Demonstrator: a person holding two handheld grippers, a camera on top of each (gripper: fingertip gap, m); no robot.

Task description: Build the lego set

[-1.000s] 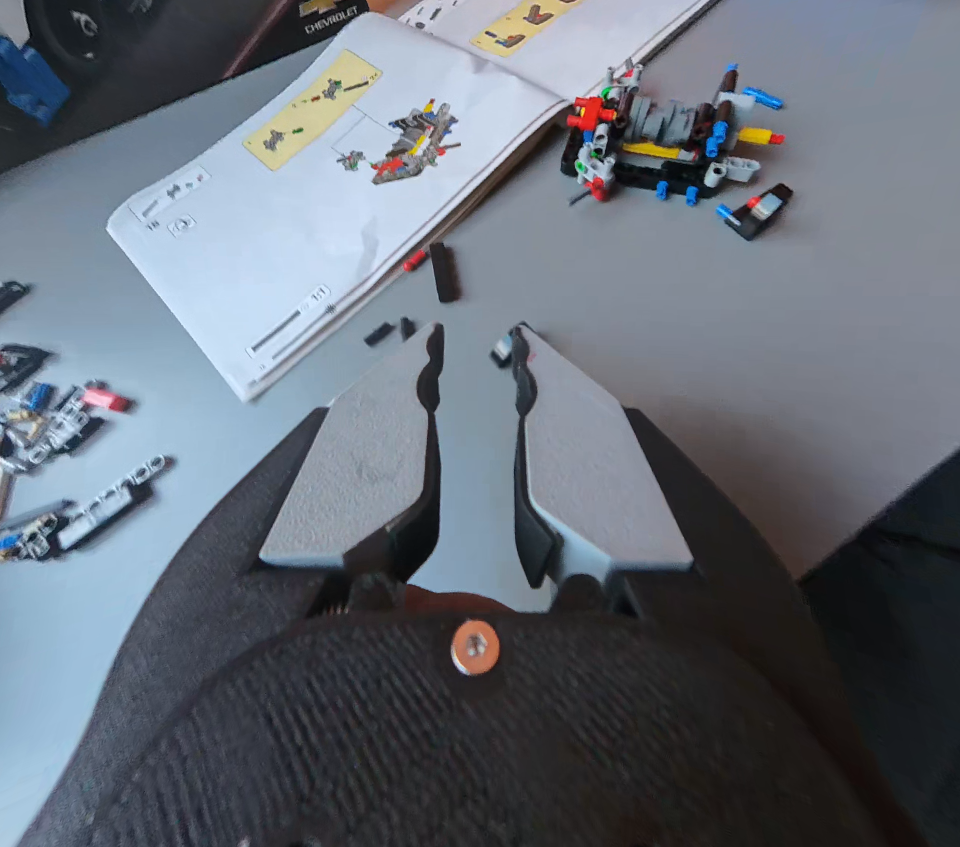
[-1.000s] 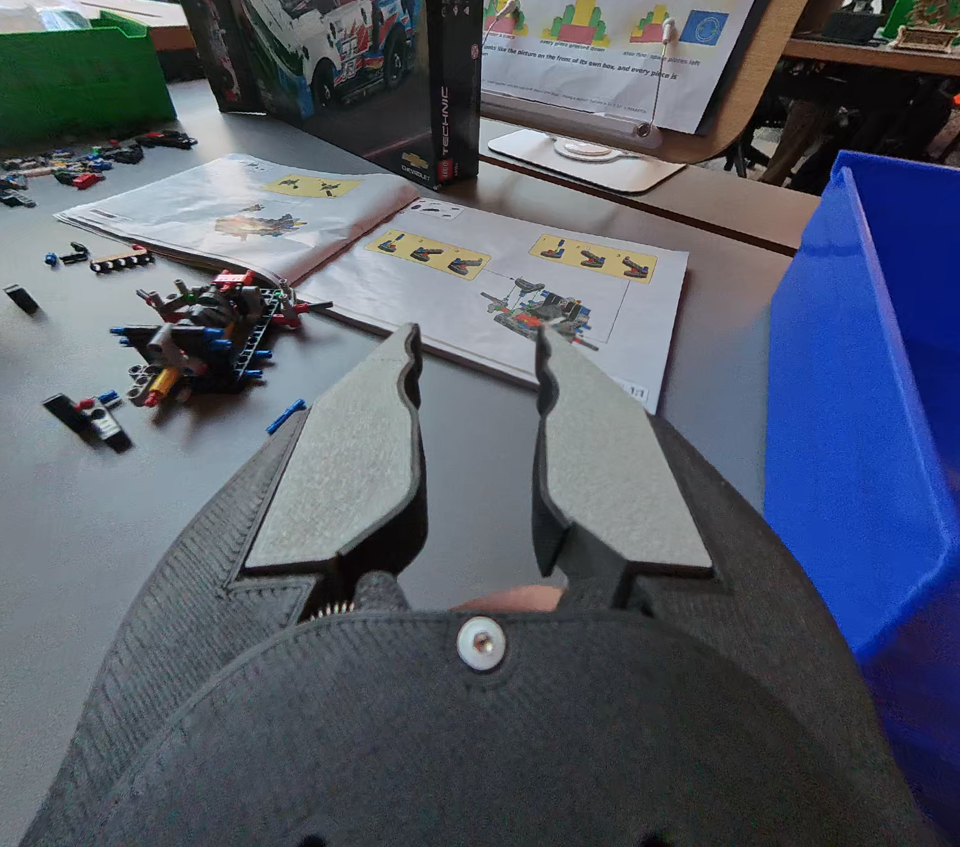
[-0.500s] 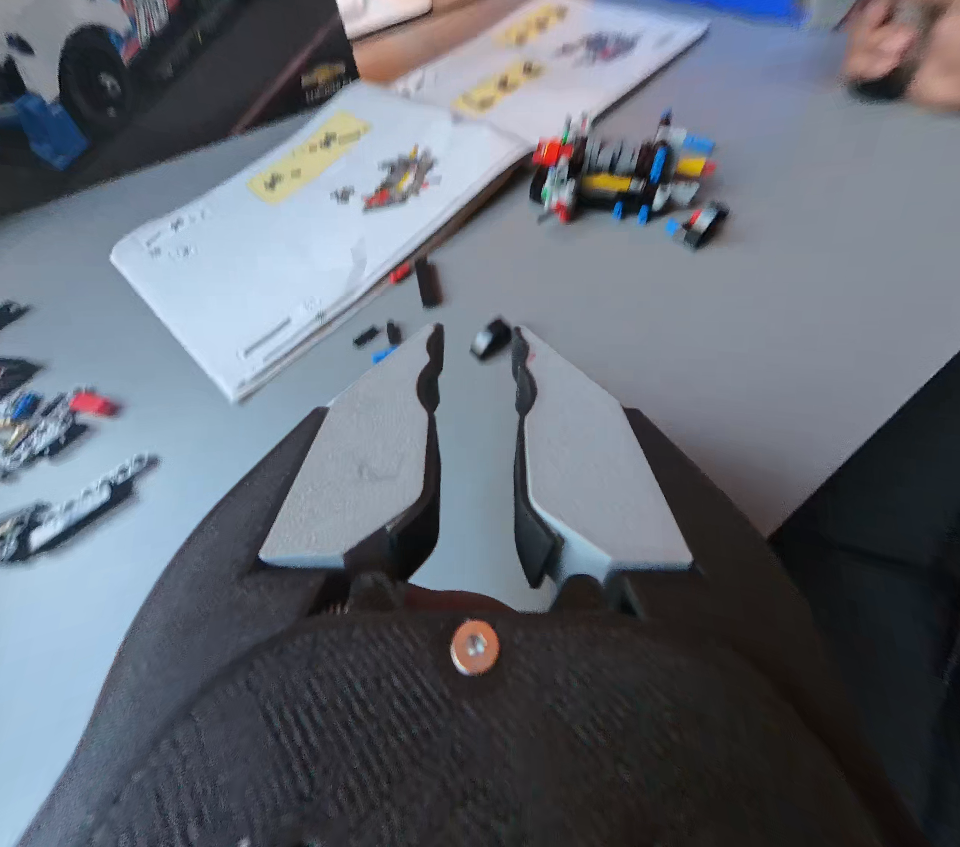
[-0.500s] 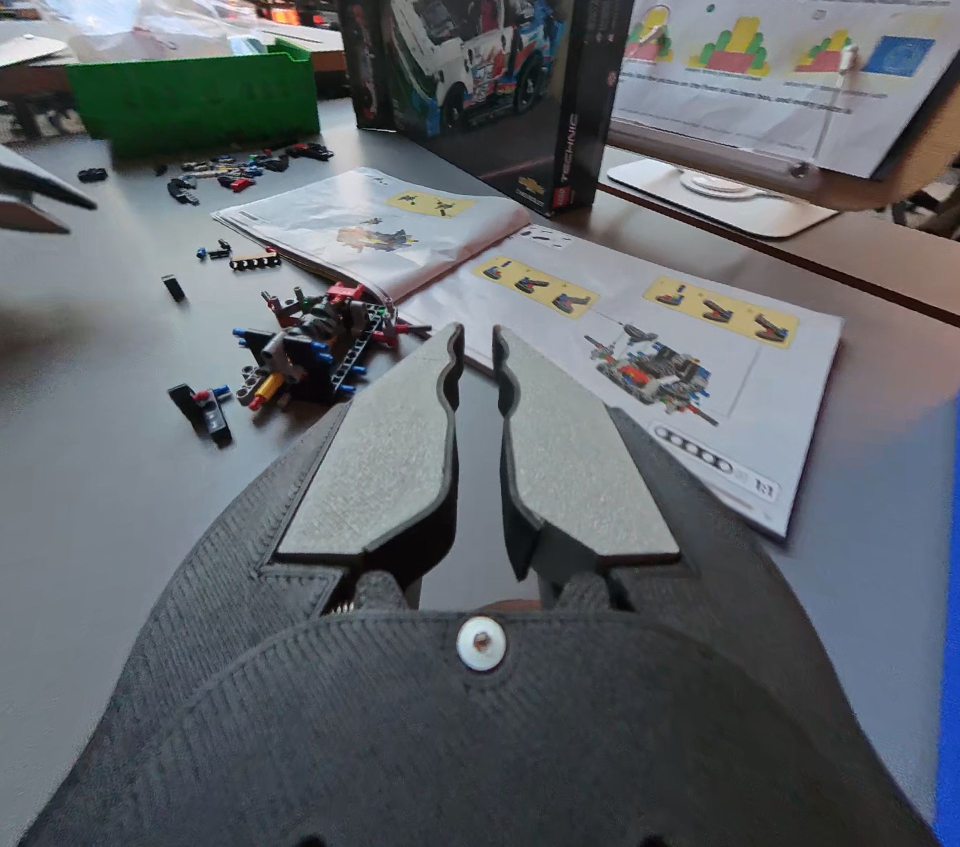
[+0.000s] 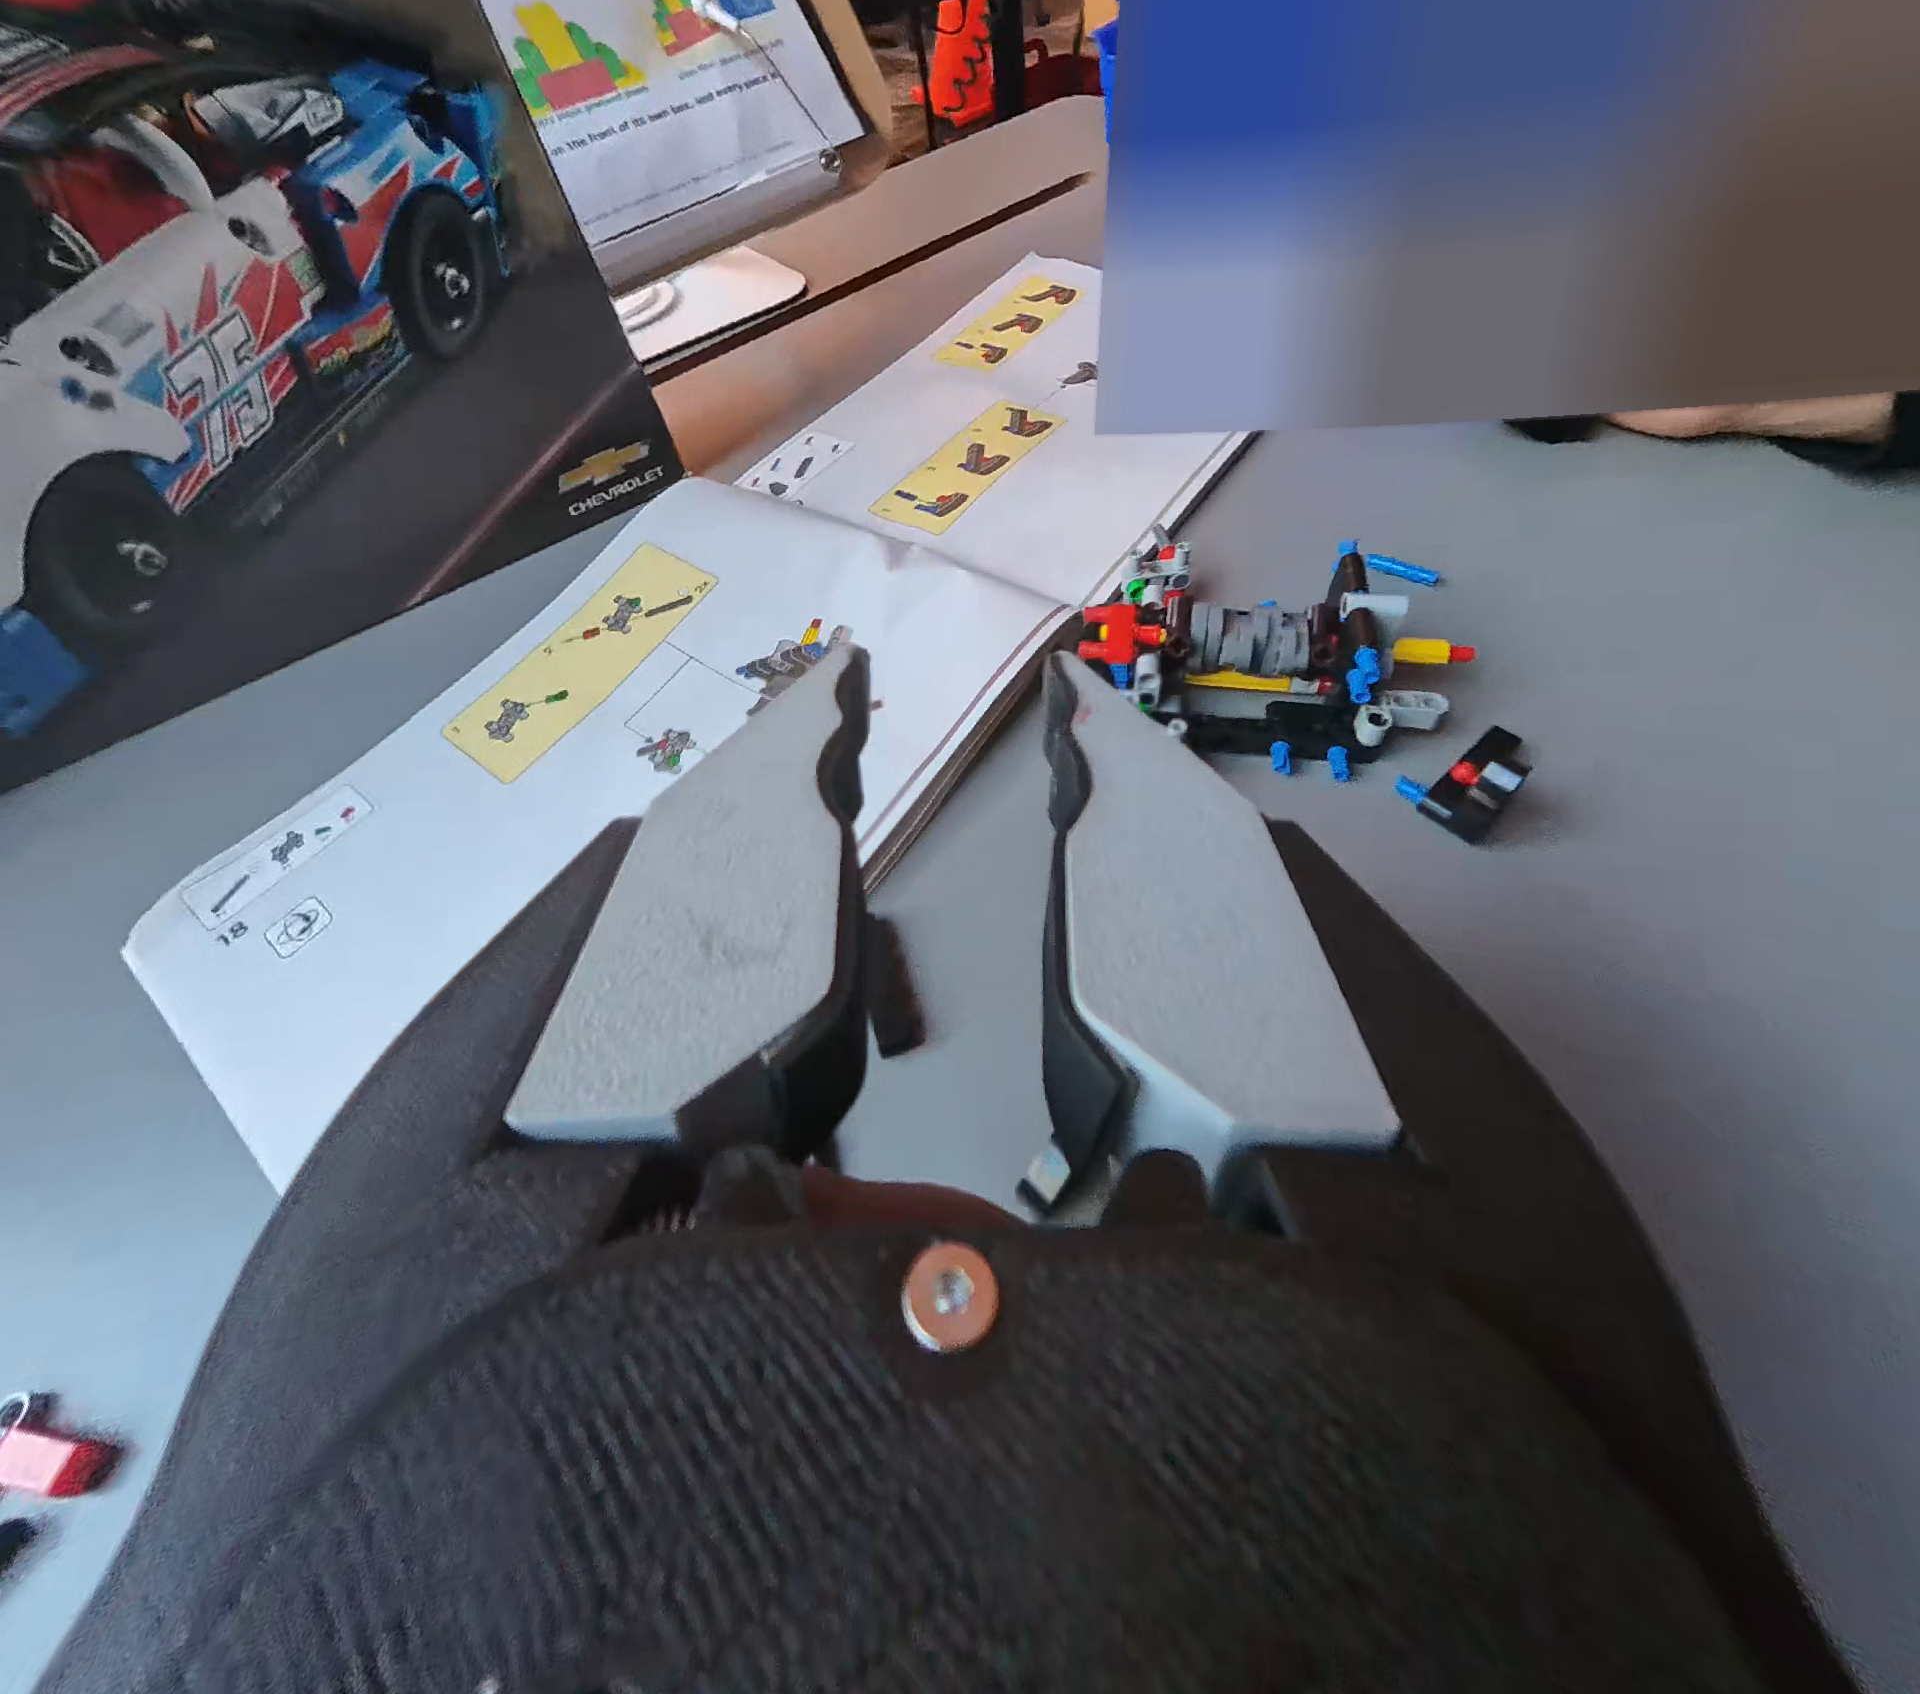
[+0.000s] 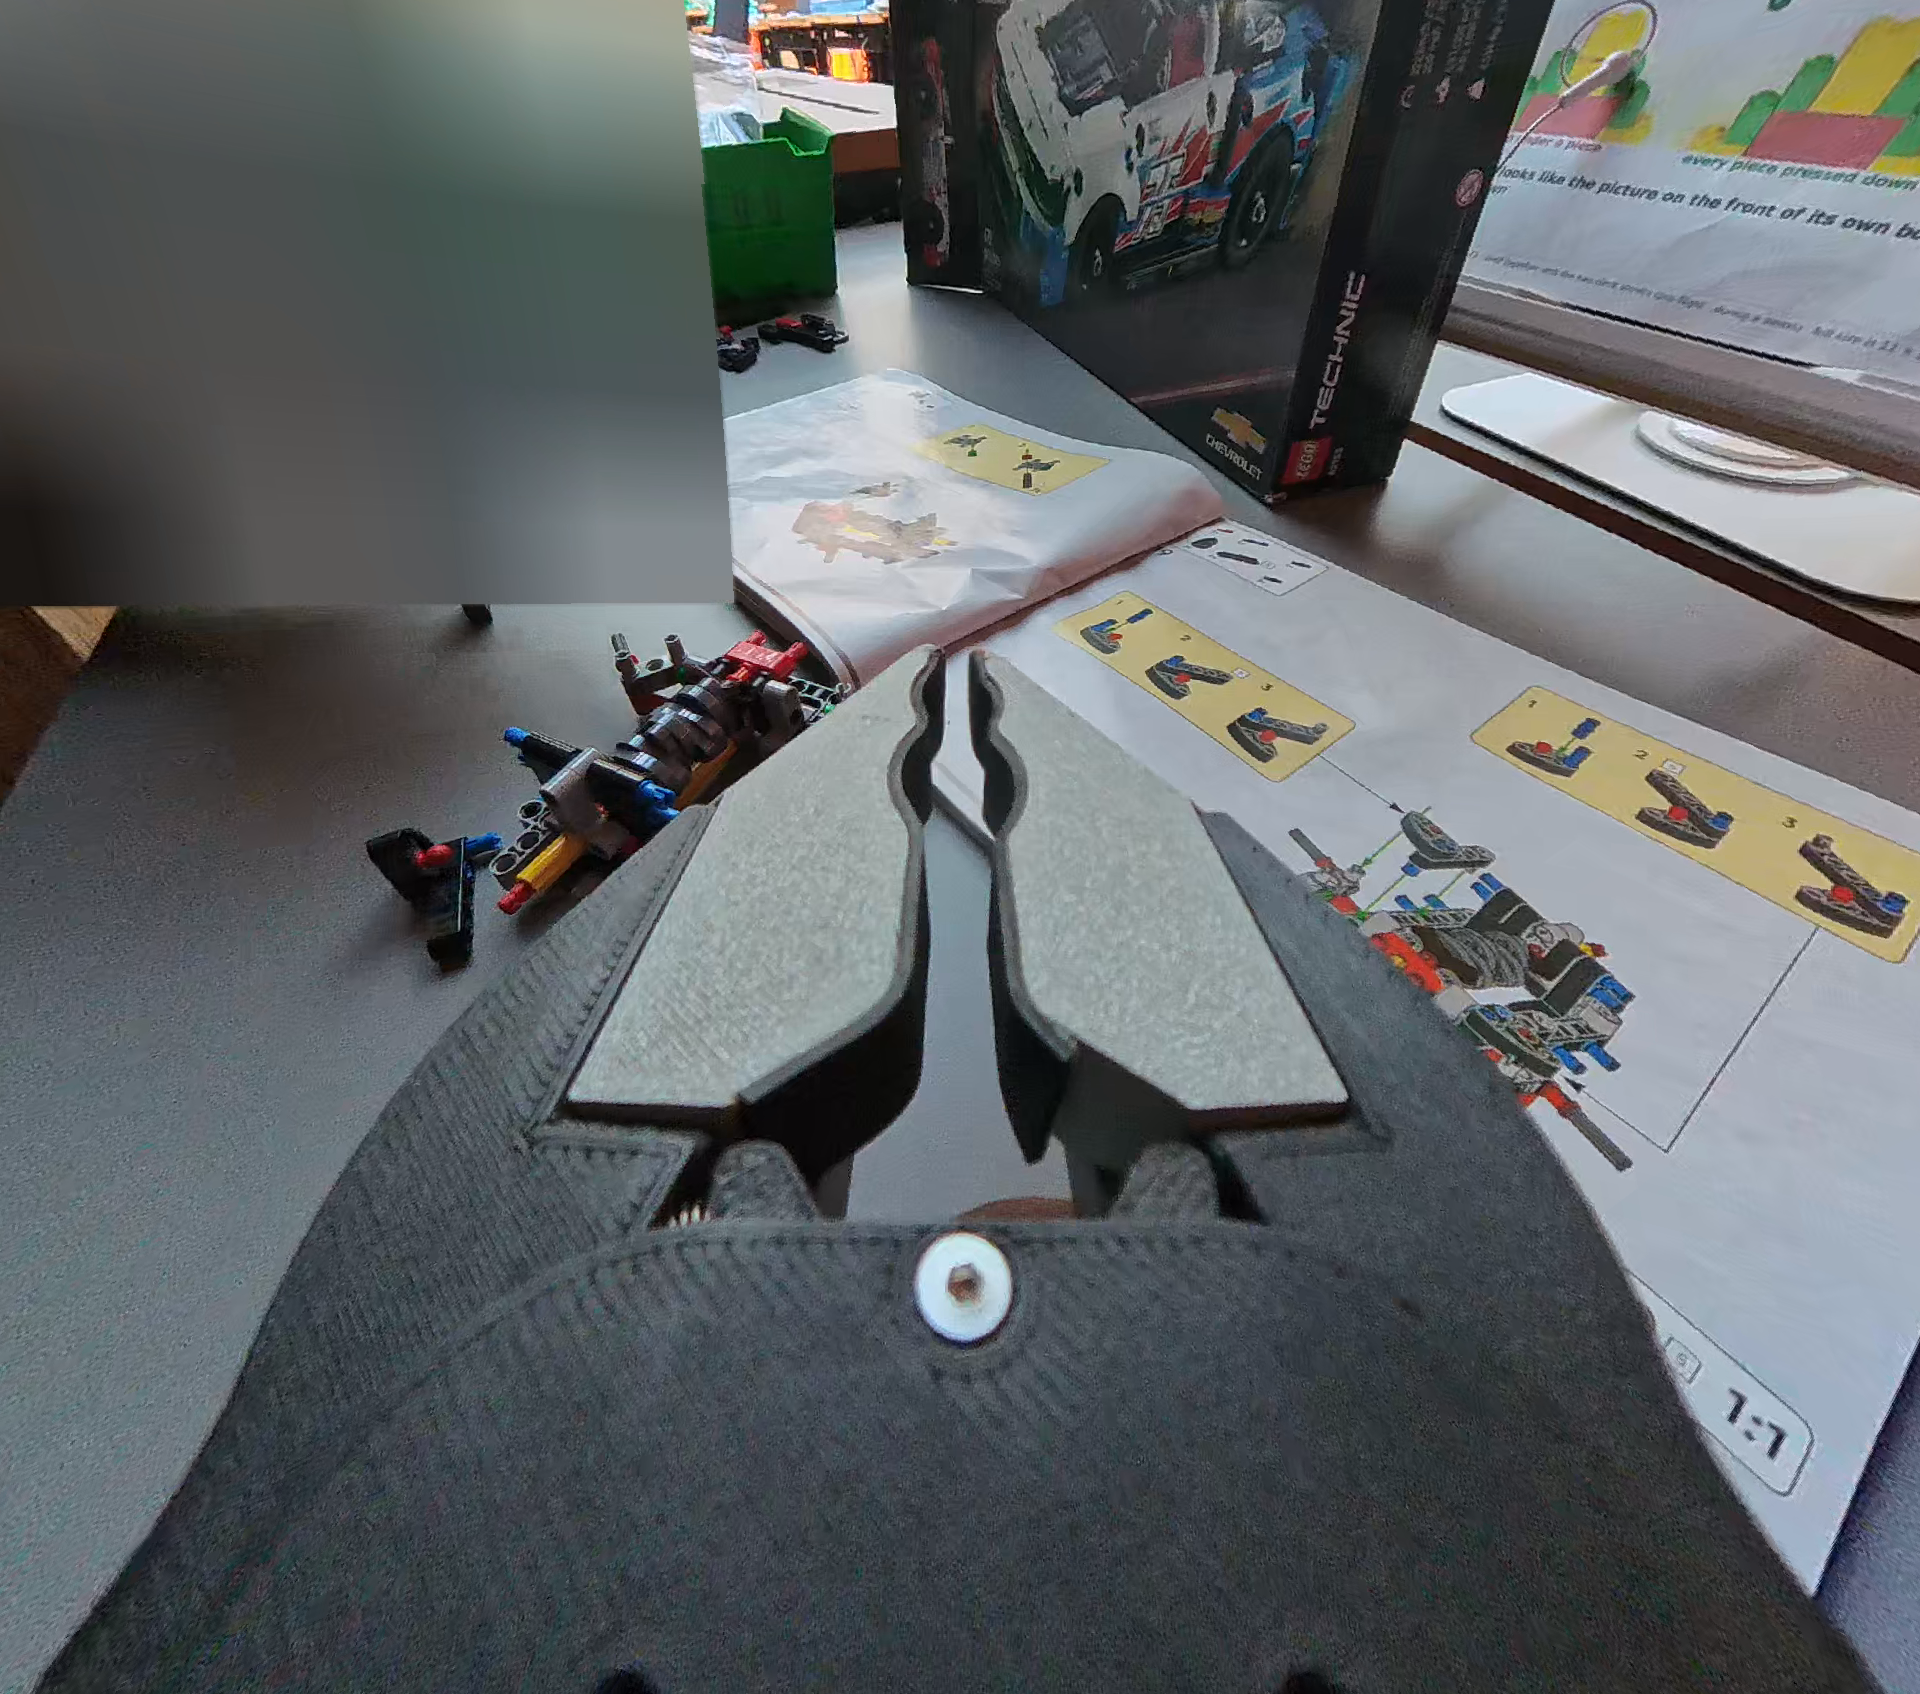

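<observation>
Two claws hover over the grey desk (image 5: 1558, 969). The left claw (image 5: 951, 688) is spread apart and empty; the right claw (image 6: 956, 670) is nearly closed, a thin gap showing, gripping nothing. One partly built lego assembly (image 5: 1257, 657) lies beside one open instruction booklet (image 5: 499, 771), with one small black sub-piece (image 5: 1475, 784) just right of it. One set box (image 6: 1174, 117) stands behind.

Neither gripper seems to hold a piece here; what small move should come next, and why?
Probably the left gripper, open and empty above the booklet, should go down to the small black piece beside the half-built model. The right gripper is nearly shut and empty.
</observation>
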